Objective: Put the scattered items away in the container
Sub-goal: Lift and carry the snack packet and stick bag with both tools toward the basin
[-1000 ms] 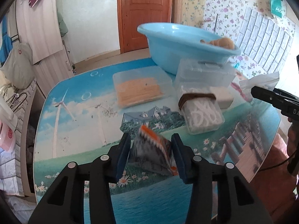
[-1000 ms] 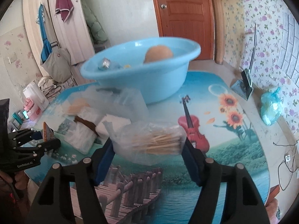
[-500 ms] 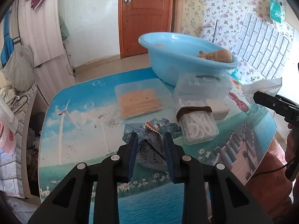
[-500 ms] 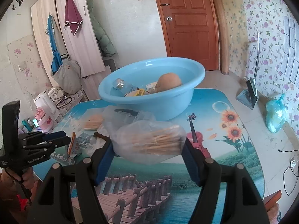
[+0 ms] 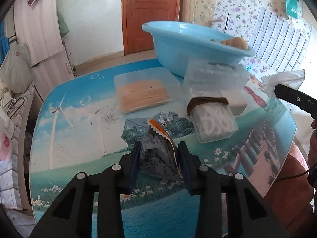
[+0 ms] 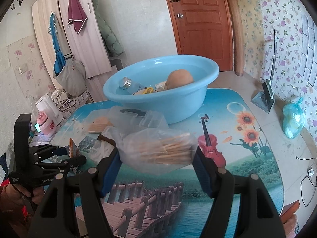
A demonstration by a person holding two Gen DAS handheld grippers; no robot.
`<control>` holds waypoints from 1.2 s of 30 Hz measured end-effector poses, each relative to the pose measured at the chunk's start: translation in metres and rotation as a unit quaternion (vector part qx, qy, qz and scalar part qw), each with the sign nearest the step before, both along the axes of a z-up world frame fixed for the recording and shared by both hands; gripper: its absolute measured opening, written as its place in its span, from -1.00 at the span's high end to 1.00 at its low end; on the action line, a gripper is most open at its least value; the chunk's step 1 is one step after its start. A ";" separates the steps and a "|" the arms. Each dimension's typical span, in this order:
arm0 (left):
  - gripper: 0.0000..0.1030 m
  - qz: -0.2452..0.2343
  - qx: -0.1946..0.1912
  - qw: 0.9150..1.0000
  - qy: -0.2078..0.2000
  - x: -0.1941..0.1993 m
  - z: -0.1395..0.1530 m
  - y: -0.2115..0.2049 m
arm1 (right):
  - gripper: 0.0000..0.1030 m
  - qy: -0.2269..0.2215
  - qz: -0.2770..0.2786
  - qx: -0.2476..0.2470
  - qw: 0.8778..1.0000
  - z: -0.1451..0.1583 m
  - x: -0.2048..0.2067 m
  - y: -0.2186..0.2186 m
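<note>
My left gripper is shut on a grey and orange sachet and holds it above the near table. It also shows in the right wrist view. My right gripper is shut on a clear bag of wooden sticks, held above the table in front of the blue basin. The basin stands at the far side and holds a doll head, a bottle and small items.
On the picture-print table lie a flat clear box of tan sticks, a clear box of white items with a brown band, a clear lidded box and a white block. A door and wardrobes stand behind.
My left gripper closed on the sachet and lifted it off the table. My right gripper rose with the bag of sticks, so the basin's inside shows.
</note>
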State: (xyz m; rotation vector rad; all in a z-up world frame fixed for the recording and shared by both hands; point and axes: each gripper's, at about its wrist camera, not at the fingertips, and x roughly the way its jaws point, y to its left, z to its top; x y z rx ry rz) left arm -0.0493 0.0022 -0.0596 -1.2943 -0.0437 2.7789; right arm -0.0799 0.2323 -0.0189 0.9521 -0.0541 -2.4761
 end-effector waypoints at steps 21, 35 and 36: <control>0.37 0.013 -0.008 0.995 0.099 -0.017 0.092 0.002 | -0.33 0.055 0.023 -0.031 0.998 0.040 -0.002 -0.010; 0.37 -0.031 -0.017 0.994 0.108 -0.090 0.109 0.040 | -0.33 0.074 0.029 -0.051 0.995 0.055 -0.049 -0.011; 0.37 -0.034 -0.018 0.993 0.109 -0.093 0.110 0.043 | -0.33 0.074 0.029 -0.050 0.996 0.055 -0.052 -0.012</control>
